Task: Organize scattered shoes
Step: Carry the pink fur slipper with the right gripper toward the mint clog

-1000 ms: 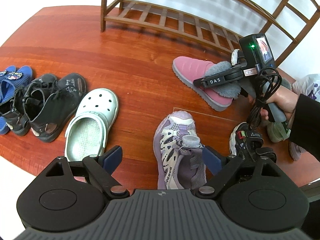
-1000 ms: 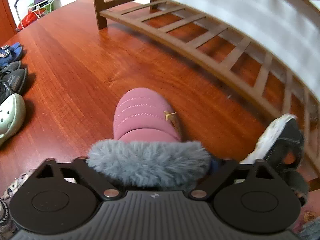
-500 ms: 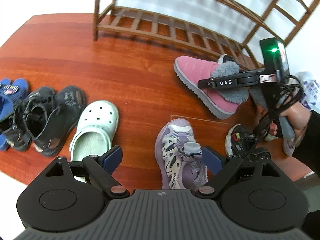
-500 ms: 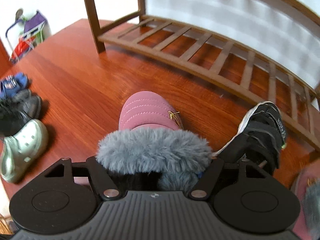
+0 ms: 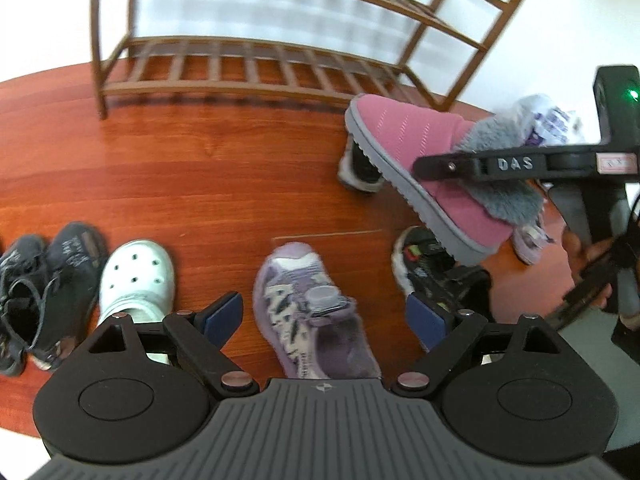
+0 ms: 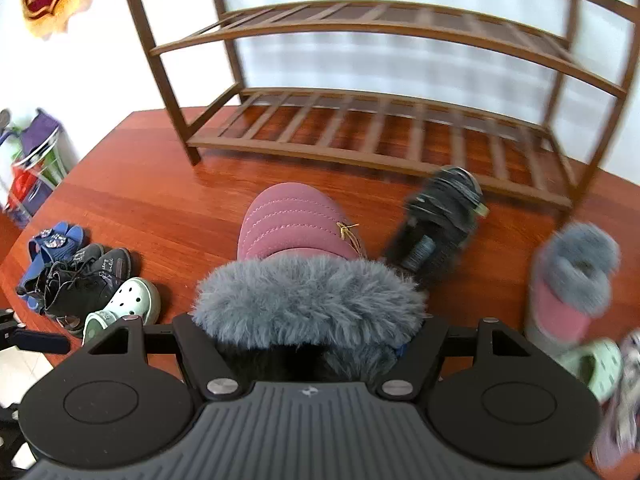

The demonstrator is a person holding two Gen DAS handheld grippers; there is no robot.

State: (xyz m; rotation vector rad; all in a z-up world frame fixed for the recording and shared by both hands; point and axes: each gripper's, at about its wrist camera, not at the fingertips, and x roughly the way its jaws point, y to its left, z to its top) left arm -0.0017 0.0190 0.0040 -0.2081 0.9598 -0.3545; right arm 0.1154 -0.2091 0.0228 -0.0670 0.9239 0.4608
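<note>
From my left wrist, my left claw (image 5: 323,316) hangs released, jaws opening, over a purple sneaker (image 5: 316,312) on the wooden floor (image 5: 200,176); nothing is gripped. My right claw (image 5: 472,166) carries the pink fur-lined boot (image 5: 420,148) in the air before the shoe rack (image 5: 256,68). From my right wrist, my claw is clenched on the boot's grey cuff (image 6: 308,296), toe toward the rack's bottom shelf (image 6: 368,136).

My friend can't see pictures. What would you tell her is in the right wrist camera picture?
The right gripper holds a pink slipper boot with a fluffy grey cuff by that cuff, above a reddish wooden floor. Ahead stands a brown slatted wooden shoe rack with nothing on its shelves. More shoes lie around, among them a pale green clog to the left and a matching pink boot to the right.
</note>
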